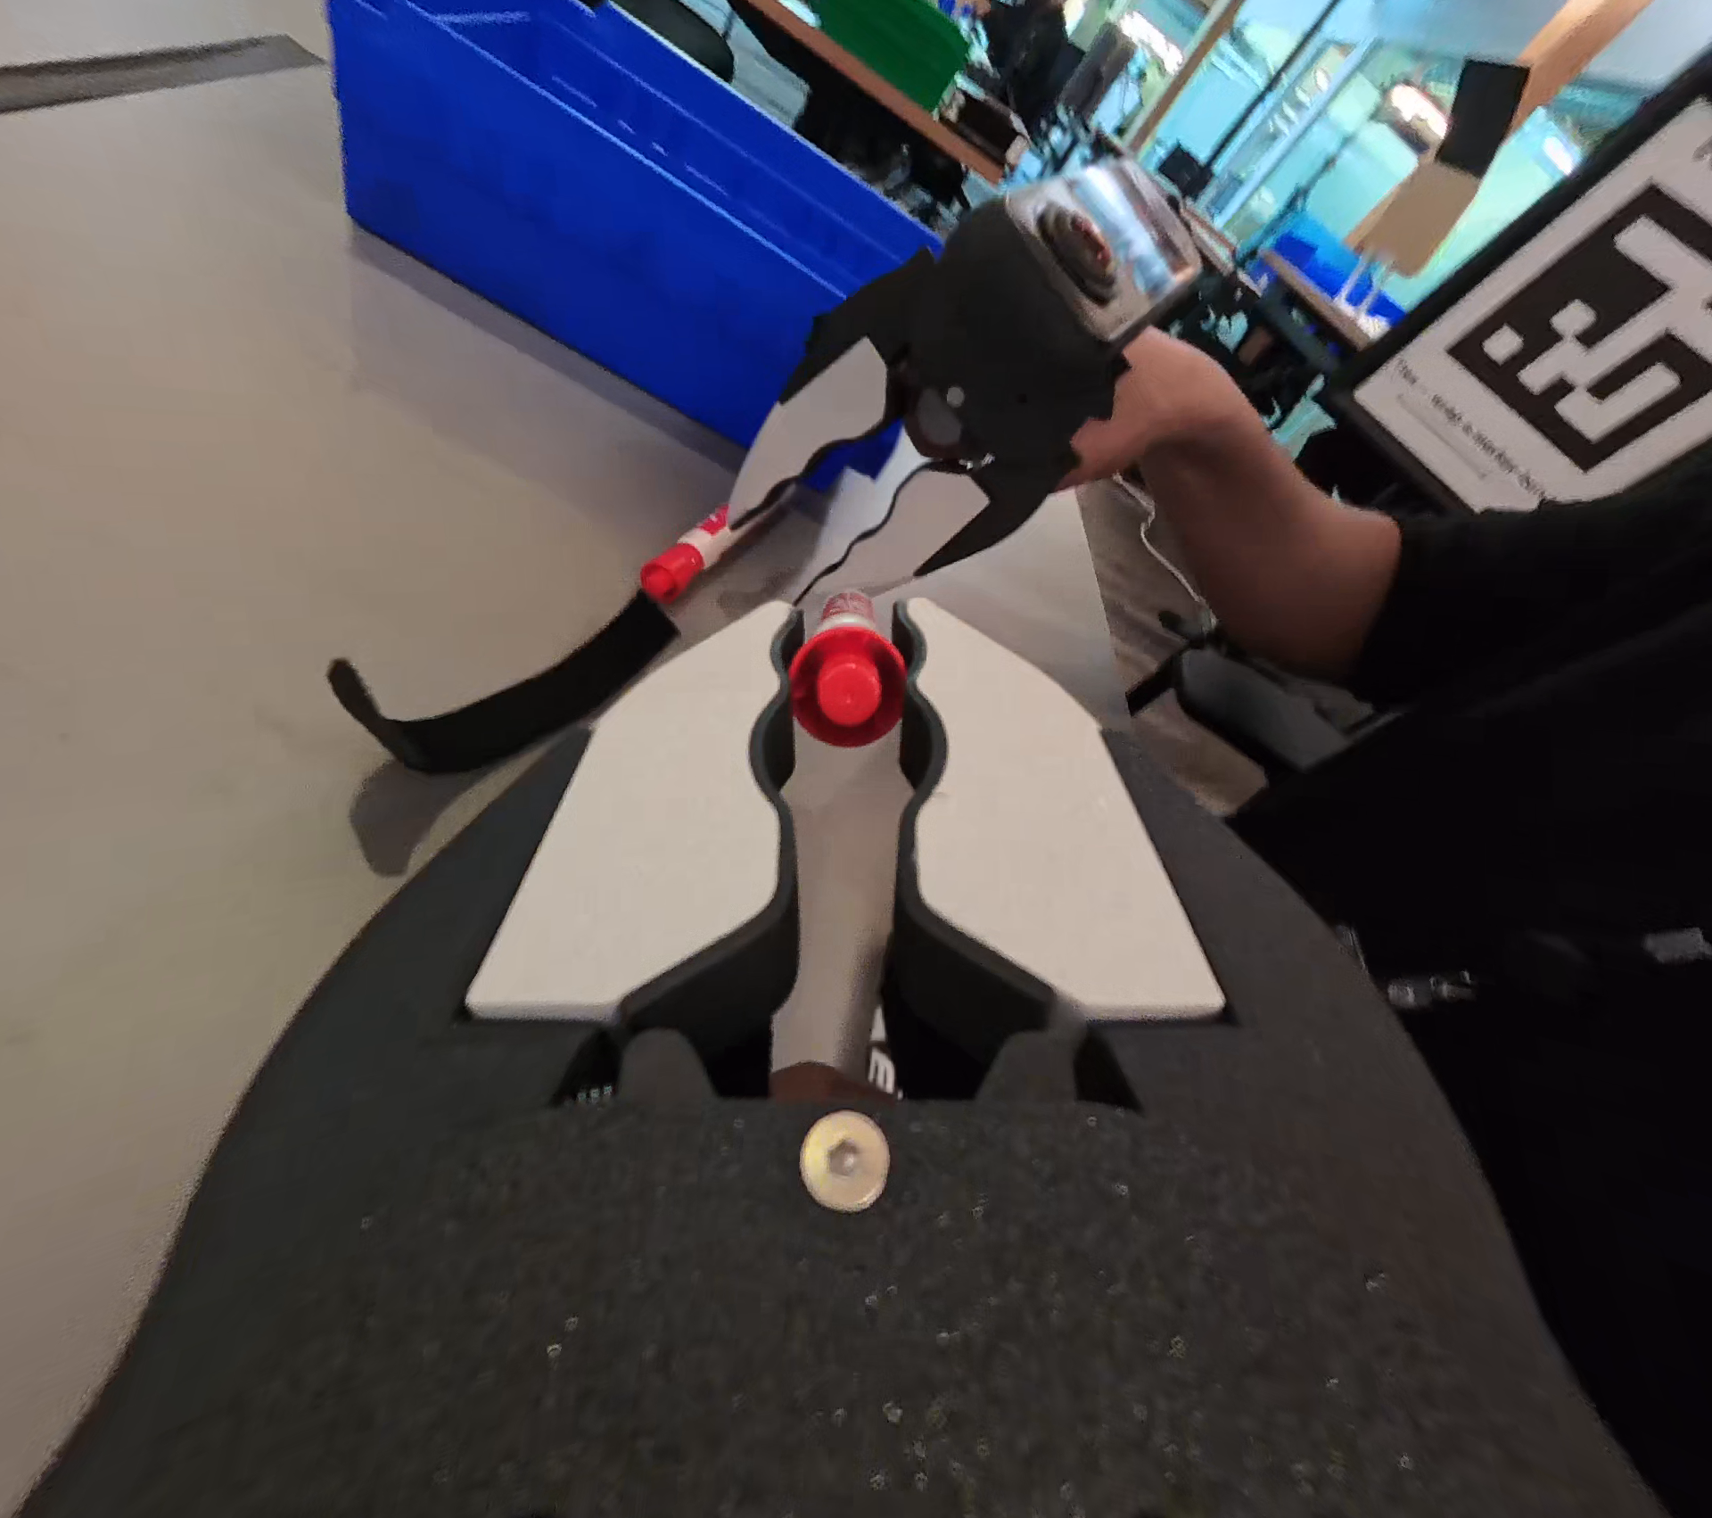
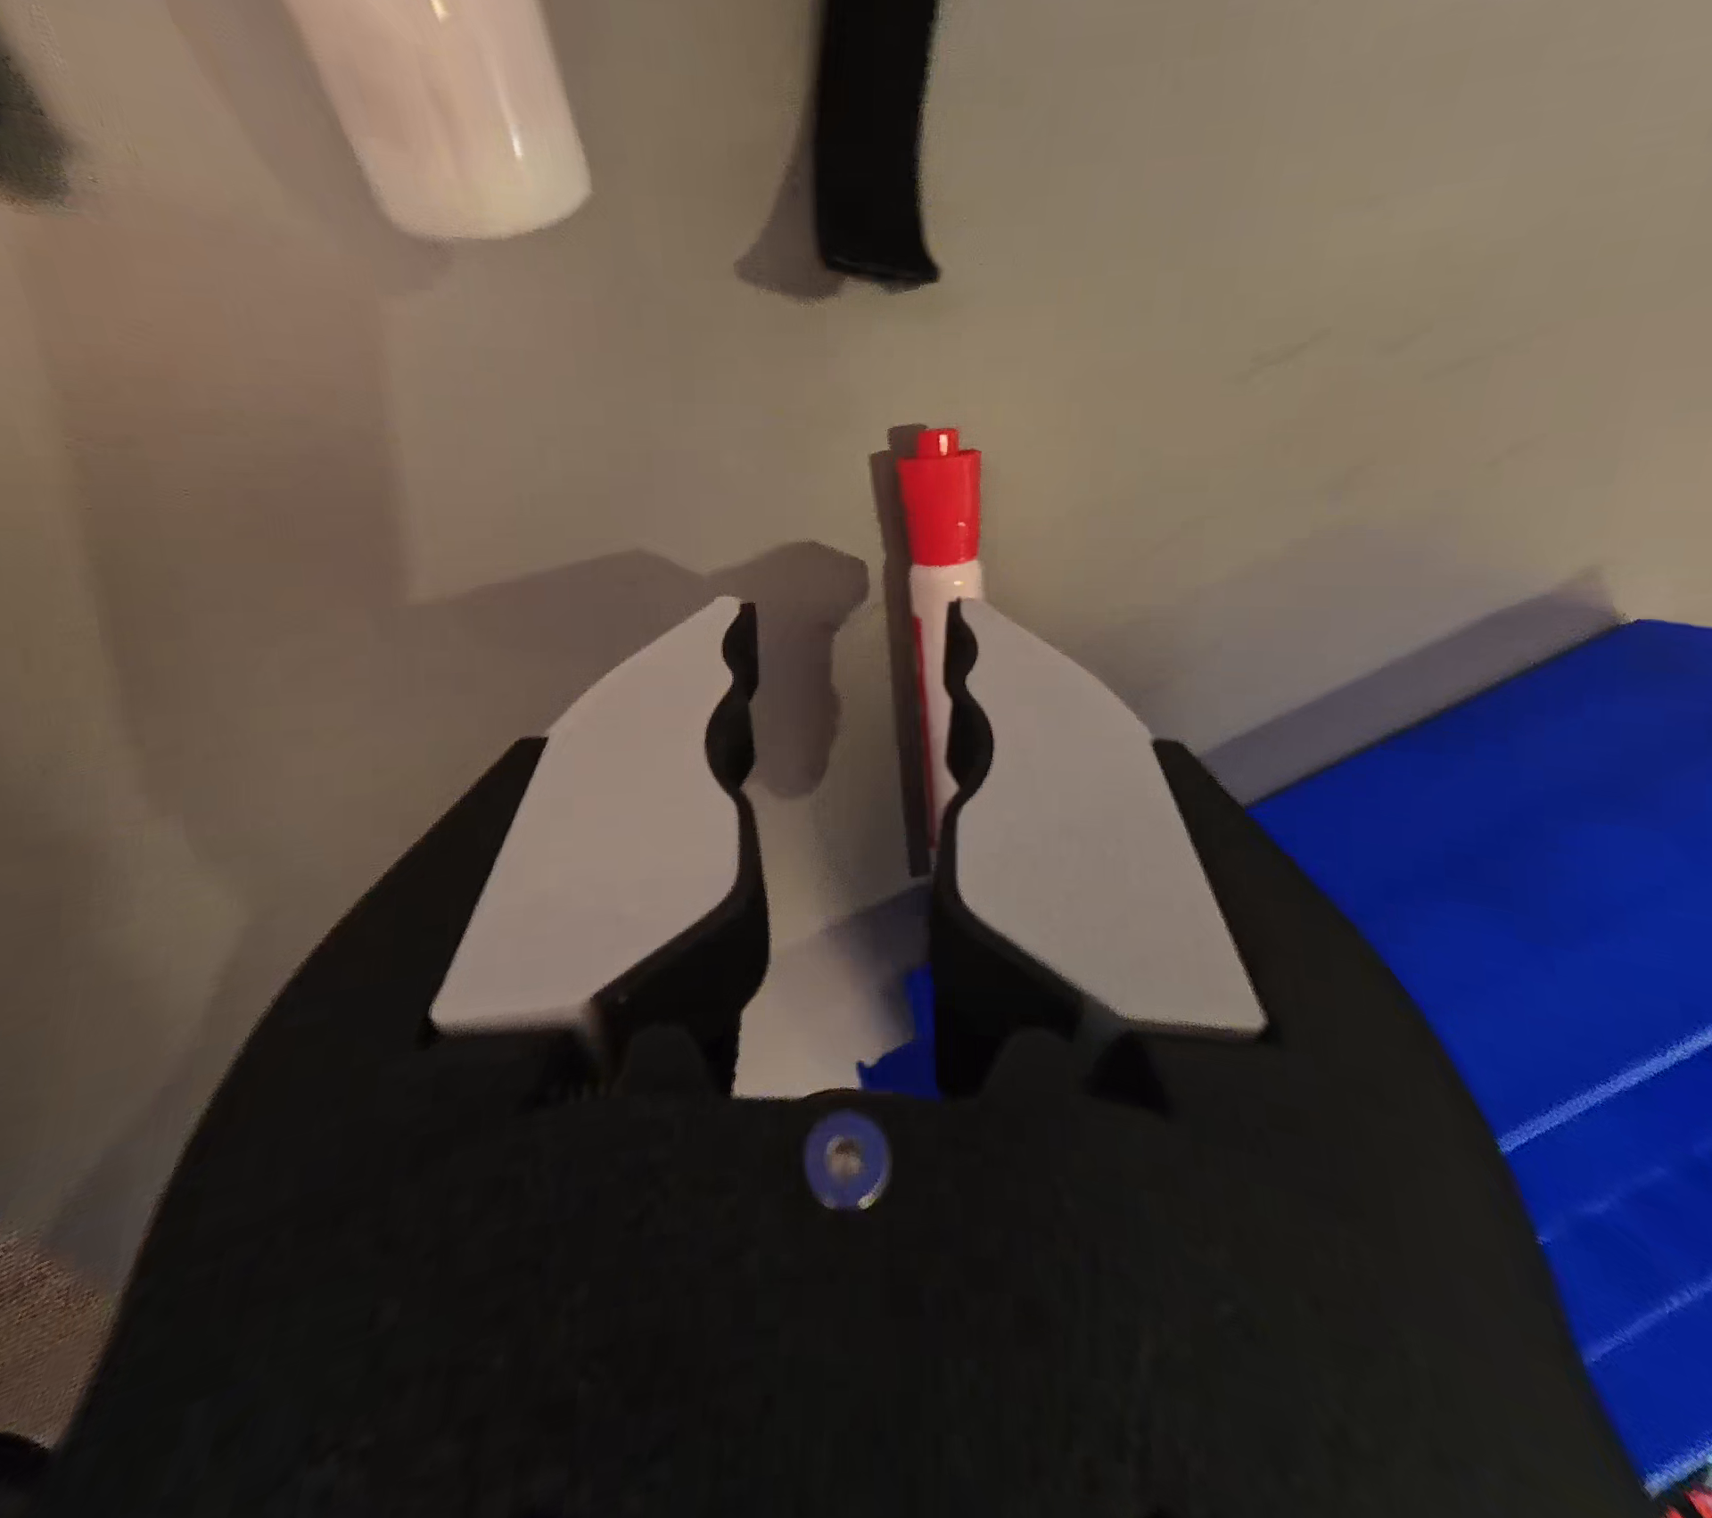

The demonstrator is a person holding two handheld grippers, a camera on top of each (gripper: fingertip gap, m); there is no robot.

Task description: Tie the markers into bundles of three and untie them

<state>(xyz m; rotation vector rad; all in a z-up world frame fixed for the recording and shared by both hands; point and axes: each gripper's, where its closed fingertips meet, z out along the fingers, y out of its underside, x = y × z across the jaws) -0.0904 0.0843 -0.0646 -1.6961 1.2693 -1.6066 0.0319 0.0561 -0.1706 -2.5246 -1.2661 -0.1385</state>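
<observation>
My left gripper (image 1: 845,619) is shut on a red-capped white marker (image 1: 848,686), its cap pointing back at the camera. The white tail of that marker (image 2: 417,37) shows large and raised at the upper left of the right wrist view. My right gripper (image 2: 852,626) is open and hovers just above the grey table. A second red-capped marker (image 2: 940,519) lies on the table below it, close against the right finger and partly hidden by it. In the left wrist view the right gripper (image 1: 774,556) sits over that marker (image 1: 681,561). A black strap (image 1: 500,695) lies loose on the table, also seen ahead of the right gripper (image 2: 871,84).
A blue plastic bin (image 1: 574,176) stands on the table behind the right gripper and shows at the lower right of the right wrist view (image 2: 1482,964). A person's forearm (image 1: 1251,528) holds the right gripper. A board with a black-and-white marker pattern (image 1: 1575,343) stands at the right. Spacing between my two grippers at the tips: around 15 cm.
</observation>
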